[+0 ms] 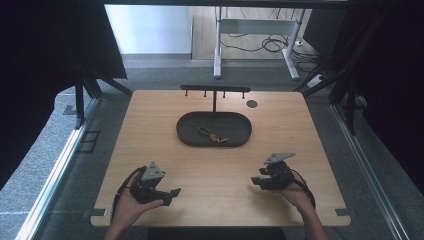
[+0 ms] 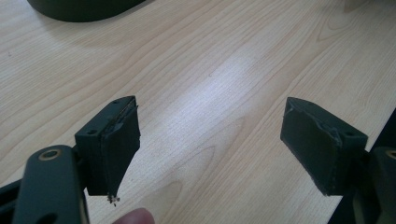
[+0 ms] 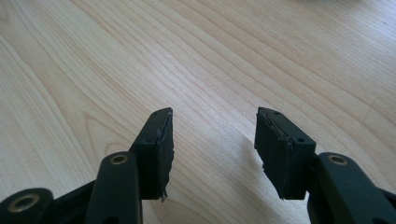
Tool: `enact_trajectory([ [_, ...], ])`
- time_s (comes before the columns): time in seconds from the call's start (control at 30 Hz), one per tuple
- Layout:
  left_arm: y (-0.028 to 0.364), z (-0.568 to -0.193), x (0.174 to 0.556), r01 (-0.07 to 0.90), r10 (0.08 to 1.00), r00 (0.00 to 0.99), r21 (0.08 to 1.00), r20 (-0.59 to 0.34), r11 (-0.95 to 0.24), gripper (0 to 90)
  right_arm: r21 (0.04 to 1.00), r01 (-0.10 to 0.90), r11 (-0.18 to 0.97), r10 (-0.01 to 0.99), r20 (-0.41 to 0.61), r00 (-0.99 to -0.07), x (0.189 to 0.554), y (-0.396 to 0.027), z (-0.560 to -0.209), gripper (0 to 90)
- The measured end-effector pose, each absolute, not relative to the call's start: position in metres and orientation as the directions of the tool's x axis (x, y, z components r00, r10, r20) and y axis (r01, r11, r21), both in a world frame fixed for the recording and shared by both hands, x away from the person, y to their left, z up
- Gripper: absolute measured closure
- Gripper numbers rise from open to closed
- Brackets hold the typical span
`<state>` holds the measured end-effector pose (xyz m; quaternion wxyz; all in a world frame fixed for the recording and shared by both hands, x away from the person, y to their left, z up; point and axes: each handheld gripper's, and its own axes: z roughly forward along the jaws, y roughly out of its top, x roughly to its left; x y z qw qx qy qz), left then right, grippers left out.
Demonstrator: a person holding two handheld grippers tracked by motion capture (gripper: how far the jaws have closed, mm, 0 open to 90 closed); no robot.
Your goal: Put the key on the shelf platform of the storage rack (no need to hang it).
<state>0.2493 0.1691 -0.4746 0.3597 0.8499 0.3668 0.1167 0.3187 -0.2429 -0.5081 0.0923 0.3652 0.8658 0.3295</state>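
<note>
A dark oval tray (image 1: 187, 136) lies at the table's middle, and a small brown keyring-like piece (image 1: 212, 135) rests inside it. Behind the tray stands a black T-shaped rack with small hooks (image 1: 215, 90). My left gripper (image 1: 172, 196) is held low at the front left, jaws wide apart over bare wood (image 2: 210, 140). My right gripper (image 1: 256, 181) sits at the front right, open as well, with nothing between its jaws (image 3: 212, 144). Both point toward the table's middle, well short of the tray. The tray's edge (image 2: 79, 11) shows at the top left of the left gripper view.
The wooden table (image 1: 150, 125) has a small dark round hole (image 1: 252, 104) near the back right. Dark frame posts stand at both sides. A white desk frame (image 1: 218, 45) with cables stands on the floor behind.
</note>
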Motion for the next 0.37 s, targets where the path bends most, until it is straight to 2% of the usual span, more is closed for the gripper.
enact_trajectory([
  [0.13,0.169,-0.474,0.249,0.534,0.703,0.709,0.697,-0.060,-0.479,20.1,0.653,0.567,0.503,0.702,0.074,-0.708,0.316,-0.244,-0.509,44.2],
  [0.2,0.169,-0.473,0.249,0.535,0.705,0.706,0.699,-0.062,-0.474,20.2,0.682,0.556,0.476,0.725,0.054,-0.686,0.312,-0.247,-0.507,38.3],
  [0.37,0.175,-0.473,0.249,0.543,0.720,0.691,0.703,-0.063,-0.459,20.2,0.699,0.558,0.447,0.759,0.033,-0.650,0.311,-0.256,-0.504,33.0],
])
